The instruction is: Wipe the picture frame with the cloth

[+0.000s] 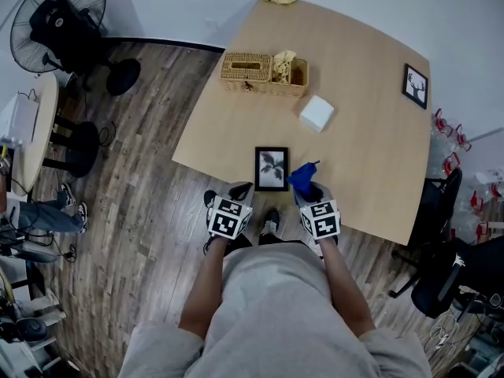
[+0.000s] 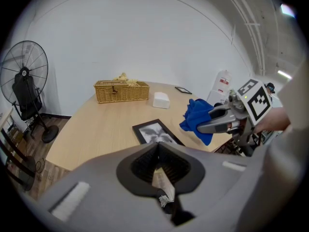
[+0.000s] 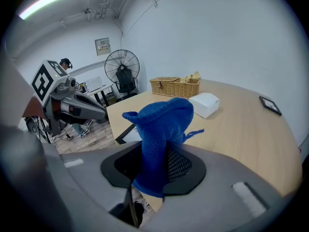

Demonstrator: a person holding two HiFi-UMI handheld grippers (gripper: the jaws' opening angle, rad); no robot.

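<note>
Pinching soft, limp cloth (image 3: 161,124) in clamped right gripper (image 1: 313,190), with left gripper (image 1: 240,188) closed on nothing. Facing frame (image 1: 272,168), flat near table (image 1: 354,93) edge between both; probably light, glassy, apt to slide: brace at rim, wipe gently.

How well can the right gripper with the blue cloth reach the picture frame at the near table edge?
Probably yes, easily: the right gripper, shut on the blue cloth, sits just right of that picture frame, and nothing lies between them.
</note>
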